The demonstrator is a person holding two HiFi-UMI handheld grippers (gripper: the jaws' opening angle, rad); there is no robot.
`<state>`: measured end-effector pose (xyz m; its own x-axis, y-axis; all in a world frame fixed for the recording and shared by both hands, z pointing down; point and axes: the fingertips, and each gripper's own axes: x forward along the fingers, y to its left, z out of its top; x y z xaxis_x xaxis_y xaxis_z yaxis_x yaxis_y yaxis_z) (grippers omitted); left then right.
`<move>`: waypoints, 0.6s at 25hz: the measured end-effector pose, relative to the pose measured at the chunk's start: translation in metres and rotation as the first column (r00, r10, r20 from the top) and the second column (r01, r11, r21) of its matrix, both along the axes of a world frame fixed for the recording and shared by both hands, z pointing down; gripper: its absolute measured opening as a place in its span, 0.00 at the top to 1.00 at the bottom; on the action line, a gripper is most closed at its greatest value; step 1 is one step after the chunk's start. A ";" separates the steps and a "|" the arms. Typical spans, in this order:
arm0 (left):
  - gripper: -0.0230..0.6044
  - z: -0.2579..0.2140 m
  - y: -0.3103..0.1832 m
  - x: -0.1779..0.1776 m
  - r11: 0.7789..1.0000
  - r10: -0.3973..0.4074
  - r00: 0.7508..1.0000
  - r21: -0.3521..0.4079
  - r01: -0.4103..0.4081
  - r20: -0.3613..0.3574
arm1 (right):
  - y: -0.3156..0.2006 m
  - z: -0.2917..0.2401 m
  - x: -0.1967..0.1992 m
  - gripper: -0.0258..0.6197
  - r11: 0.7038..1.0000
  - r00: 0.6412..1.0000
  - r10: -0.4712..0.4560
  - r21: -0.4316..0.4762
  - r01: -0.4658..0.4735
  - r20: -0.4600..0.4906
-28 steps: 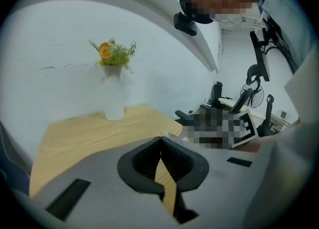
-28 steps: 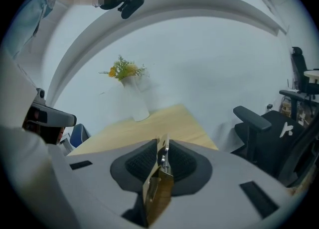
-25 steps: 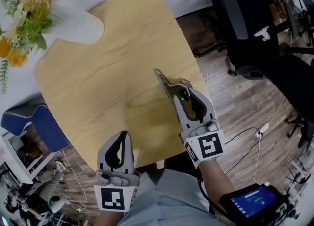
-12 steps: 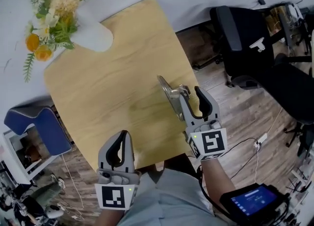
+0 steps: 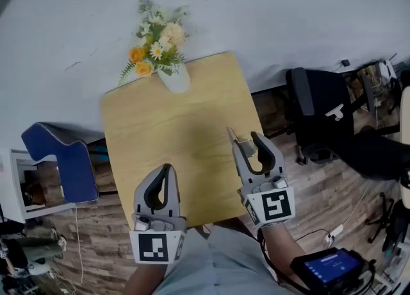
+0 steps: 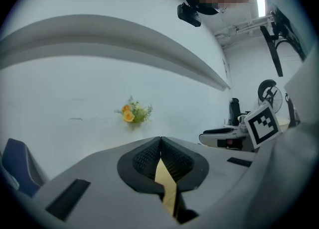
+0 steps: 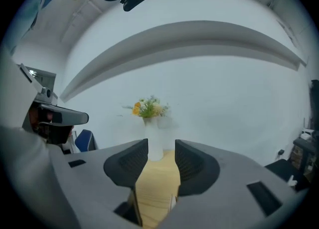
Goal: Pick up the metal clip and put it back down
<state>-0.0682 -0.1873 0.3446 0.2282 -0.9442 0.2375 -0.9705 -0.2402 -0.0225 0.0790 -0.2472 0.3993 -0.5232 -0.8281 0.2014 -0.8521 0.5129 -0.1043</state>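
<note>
Metal clip (image 5: 231, 134): thin, silvery-grey, narrowing to a point toward 11 o'clock, wider toward 5 o'clock. Lies on the wooden table (image 5: 154, 140), in the 4 o'clock part of the top, near the right edge.

Right gripper (image 5: 245, 141): released, jaws wide apart, just been opening. Nothing between the pads in the right gripper view (image 7: 162, 146), only tabletop and white vase (image 7: 155, 136) beyond. Sits over the clip in the head view, wide end showing through the gap.

Left gripper (image 5: 165, 168): clenched on nothing, tips meeting in the left gripper view (image 6: 160, 141). At 7 o'clock of the table, by the near edge, well apart from the clip.

Edges and room: right table edge just beside the clip at 3 o'clock; near edge at 6 o'clock, against the person's lap. Bare wood from 9 to 12 o'clock of the clip. Vase (image 5: 174, 81) with flowers (image 5: 155, 53) at the far edge, 12 o'clock. Black chair (image 5: 320, 117) off the table at 3 o'clock, blue seat (image 5: 61, 159) at 9 o'clock.

Hard to read: clip's middle covered by the right gripper's left jaw, exact shape unclear. Clip not identifiable in either gripper view. Small pale bit low between the right jaws, cannot tell what. Only a narrow wood strip showing behind the left jaws.
</note>
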 end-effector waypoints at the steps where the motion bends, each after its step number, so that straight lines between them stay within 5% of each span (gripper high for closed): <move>1: 0.93 -0.009 0.001 -0.006 0.999 -0.020 1.000 0.026 0.020 0.004 | 0.003 -0.010 -0.008 0.69 1.000 1.000 -0.019 0.020 0.019 0.004; 6: 0.93 -0.050 0.018 -0.032 0.984 -0.114 0.993 0.141 0.109 0.027 | 0.027 -0.052 -0.049 0.72 0.989 0.994 -0.111 0.097 0.111 -0.003; 10: 0.93 -0.064 0.030 -0.045 0.972 -0.162 0.987 0.174 0.158 0.008 | 0.046 -0.066 -0.076 0.86 0.975 0.984 -0.176 0.137 0.176 -0.012; 15: 0.93 -0.075 0.050 -0.059 0.954 -0.215 0.977 0.213 0.210 0.002 | 0.066 -0.073 -0.101 0.87 0.957 0.970 -0.242 0.160 0.242 -0.020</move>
<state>-0.1272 -0.1376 0.2693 0.0133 -0.9994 0.0311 -0.9971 -0.0156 -0.0750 -0.0215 -0.1810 0.3262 -0.7117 -0.6982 0.0768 -0.7005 0.7137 -0.0033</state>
